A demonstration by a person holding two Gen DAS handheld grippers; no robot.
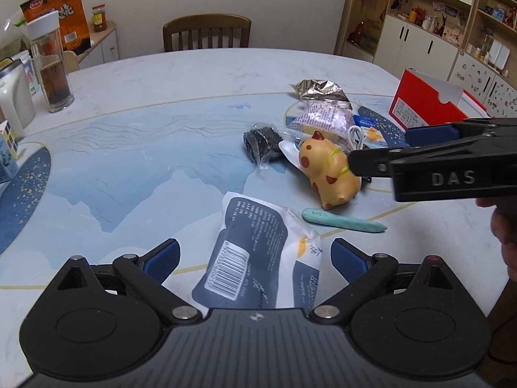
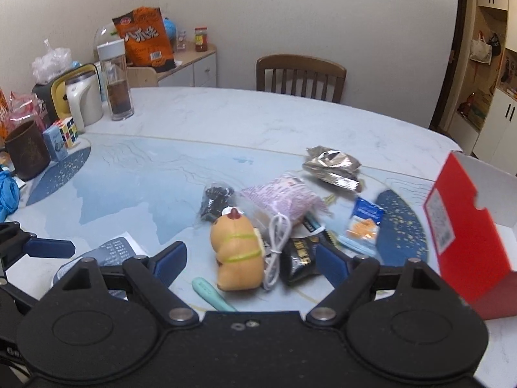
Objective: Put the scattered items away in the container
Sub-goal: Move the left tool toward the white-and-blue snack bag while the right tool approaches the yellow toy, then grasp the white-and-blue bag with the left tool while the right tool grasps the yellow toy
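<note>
On the blue-patterned table (image 1: 135, 148), both tools are hanging over the clutter with nothing yet lifted, so the pick-up stage looks to be just beginning. The left gripper (image 1: 255, 258) is standing wide open, empty, straddling the navy-and-white tissue pack (image 1: 258, 258); the right gripper (image 2: 250, 260) is gaping just as wide, empty, around the yellow toy animal (image 2: 237, 255). Each next move seems to call for lowering, closing, then carrying to the red box (image 2: 465, 229), which is sitting open at the table's right. Scattered things are numbering: one toy, one tissue pack, one teal stick (image 1: 342, 221), one white cable (image 2: 278, 249), one foil bag (image 2: 332, 168), one lilac pouch (image 2: 284, 199), one black packet (image 2: 299, 258), one dark netted bundle (image 1: 261, 144), one blue-orange sachet (image 2: 363, 223).
</note>
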